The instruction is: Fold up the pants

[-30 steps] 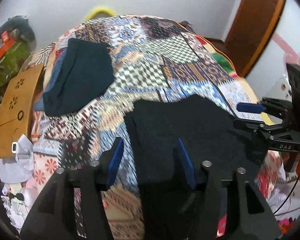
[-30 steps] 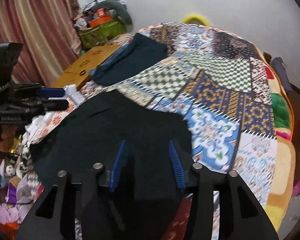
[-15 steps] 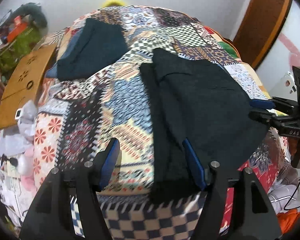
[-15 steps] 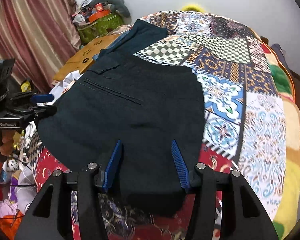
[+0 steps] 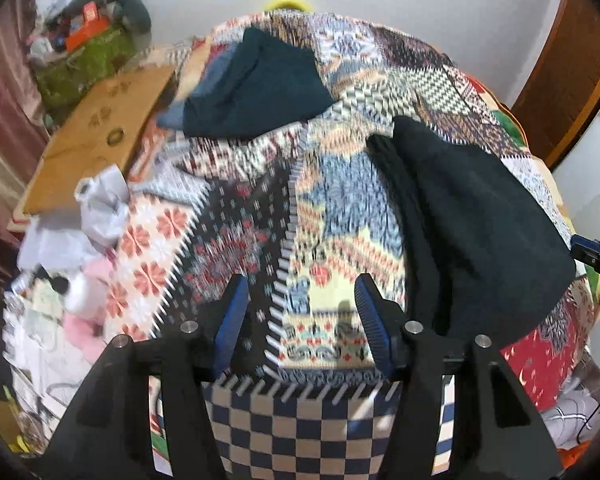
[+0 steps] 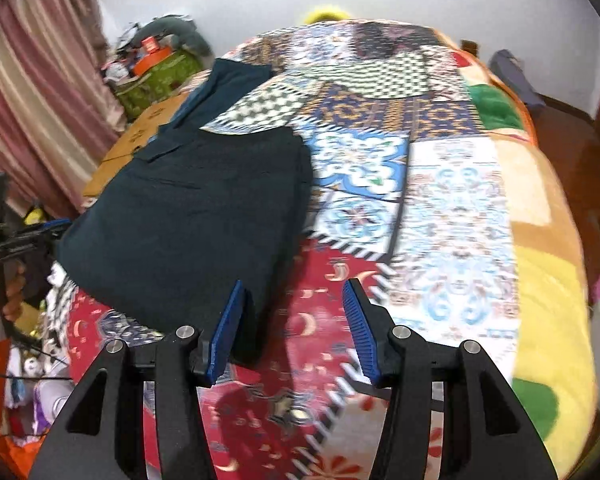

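The dark pants (image 5: 480,220) lie folded flat on the patchwork quilt (image 5: 340,216), near its front edge. My left gripper (image 5: 300,284) hovers over bare quilt to the left of them; its jaws are closing and hold nothing. My right gripper (image 6: 294,286) is open above the quilt (image 6: 440,220) at the right corner of the pants (image 6: 188,220), whose edge lies under its left finger (image 6: 230,320) without being pinched. Each gripper also shows at the rim of the other's view: the right gripper (image 5: 592,252), and the left gripper (image 6: 32,232) held by a hand (image 6: 12,296).
A second dark folded garment (image 5: 260,92) lies at the back left of the bed. Left of the bed are a brown board (image 5: 100,132), a green box with clutter (image 5: 88,56), white crumpled cloth (image 5: 104,204) and a striped curtain (image 6: 40,80). A wooden door (image 5: 572,80) stands right.
Both grippers have drawn back off the pants toward the bed's front edge, the left one sliding left and the right one right. The pants, bunched a second ago, now lie spread flat.
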Motion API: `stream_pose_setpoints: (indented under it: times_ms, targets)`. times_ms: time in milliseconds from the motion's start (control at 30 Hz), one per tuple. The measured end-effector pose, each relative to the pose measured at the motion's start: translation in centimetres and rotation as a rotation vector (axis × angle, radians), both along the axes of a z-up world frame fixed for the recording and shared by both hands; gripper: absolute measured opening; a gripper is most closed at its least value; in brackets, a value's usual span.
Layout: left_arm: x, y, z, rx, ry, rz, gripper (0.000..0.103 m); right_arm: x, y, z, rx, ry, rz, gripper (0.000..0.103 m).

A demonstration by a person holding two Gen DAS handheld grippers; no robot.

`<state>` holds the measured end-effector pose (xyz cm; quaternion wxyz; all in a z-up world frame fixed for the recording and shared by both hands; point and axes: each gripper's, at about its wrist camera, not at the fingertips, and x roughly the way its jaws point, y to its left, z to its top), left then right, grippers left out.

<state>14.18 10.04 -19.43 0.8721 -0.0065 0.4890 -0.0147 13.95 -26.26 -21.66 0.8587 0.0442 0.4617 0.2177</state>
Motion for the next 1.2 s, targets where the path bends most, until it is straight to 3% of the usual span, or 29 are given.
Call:
stream_pose_setpoints:
  times_ms: [200,300,400,600,867,1200]
  targets:
    - [1.8,-2.2,3.1,-0.007,-0.083,-0.048,0.071,0.6,-1.0,1.8,0.01,-0.038,-0.036,0.049]
    - [3.3,-3.7,4.3,-0.017,-0.11,-0.079,0.083,1.2,-0.8,2.9,0.027,-0.071,-0.039,0.057]
    - [4.7,-5.0,4.6,-0.048,-0.112,-0.103,0.088,1.9,-0.2,3.8,0.046,-0.104,-0.033,0.066]
    - [8.0,-7.2,2.8,-0.109,-0.029,-0.138,0.088,4.1,1.4,3.1,0.066,-0.086,-0.012,0.074]
    - [11.0,-8.6,-1.7,-0.133,0.122,-0.167,0.088,7.2,3.5,-1.9,0.057,0.064,0.049,0.074]
    - [13.9,-9.2,-4.5,-0.261,0.251,-0.206,0.086,9.9,3.4,-4.0,0.206,0.209,0.101,0.075]
